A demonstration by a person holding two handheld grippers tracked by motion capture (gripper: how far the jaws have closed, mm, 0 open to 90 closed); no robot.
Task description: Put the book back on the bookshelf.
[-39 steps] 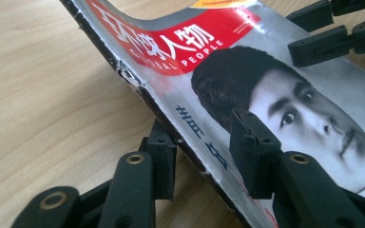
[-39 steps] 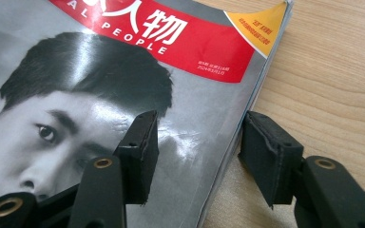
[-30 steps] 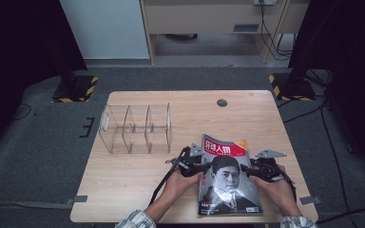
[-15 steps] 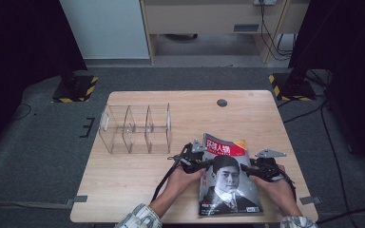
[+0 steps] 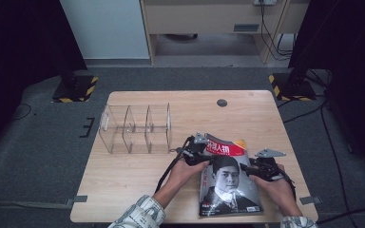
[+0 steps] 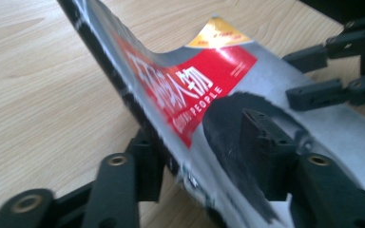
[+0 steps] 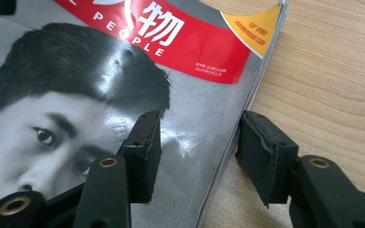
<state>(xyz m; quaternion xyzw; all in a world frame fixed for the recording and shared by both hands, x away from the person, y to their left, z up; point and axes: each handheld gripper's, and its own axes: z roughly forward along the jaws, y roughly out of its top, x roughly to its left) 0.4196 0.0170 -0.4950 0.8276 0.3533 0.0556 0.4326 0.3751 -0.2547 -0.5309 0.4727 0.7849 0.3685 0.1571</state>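
High view: the glossy grey magazine with a red title band and a portrait cover (image 5: 228, 183) lies at the near right of the pale wooden bench (image 5: 138, 180), right of the clear acrylic divider rack (image 5: 135, 128), with the left tongs (image 5: 196, 153) at its left edge and the right tongs (image 5: 256, 170) at its right edge. Left gripper view: the left tongs (image 6: 204, 156) have just been opening, and the lifted, curled magazine edge (image 6: 180, 99) sits between jaws half apart. Right gripper view: the right tongs (image 7: 197, 142) straddle the magazine's page edge (image 7: 195, 90), jaws half apart, pads not pressing.
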